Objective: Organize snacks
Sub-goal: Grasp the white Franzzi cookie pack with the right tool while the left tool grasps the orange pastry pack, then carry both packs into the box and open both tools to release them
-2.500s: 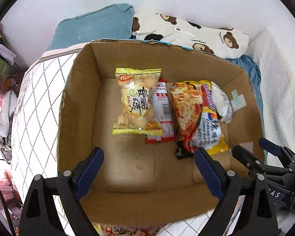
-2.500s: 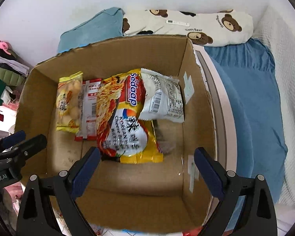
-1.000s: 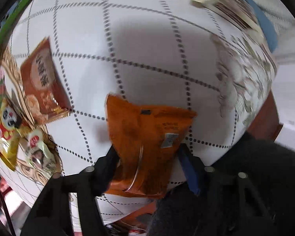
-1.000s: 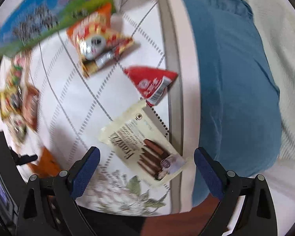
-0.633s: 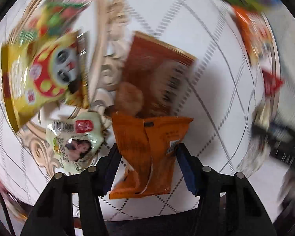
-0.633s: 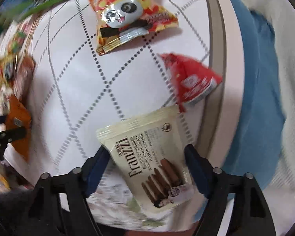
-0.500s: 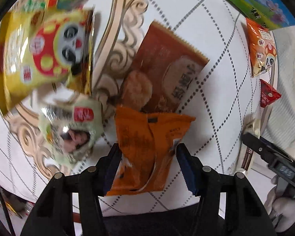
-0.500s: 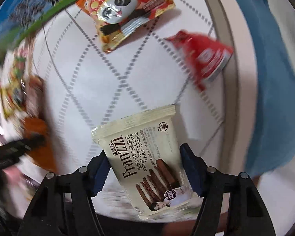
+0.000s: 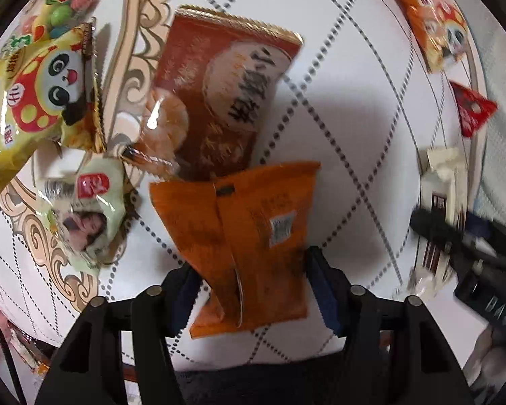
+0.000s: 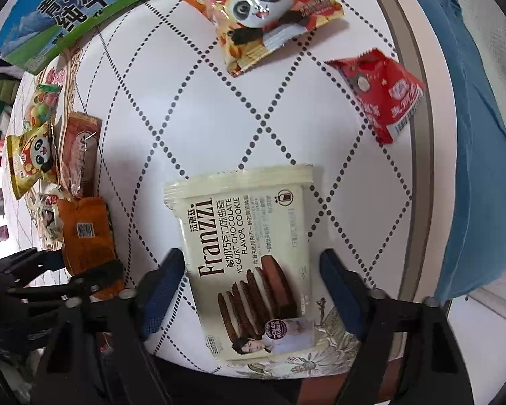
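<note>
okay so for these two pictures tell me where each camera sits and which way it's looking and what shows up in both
Left wrist: on the left hand-held gripper, looking down at the table; its fingers clamp the orange packet.
Right wrist: on the right hand-held gripper, looking down; its jaws, just closing, flank the Franzzi cookie pack.
Shared: each view shows the other gripper and its packet, plus the red packet.
</note>
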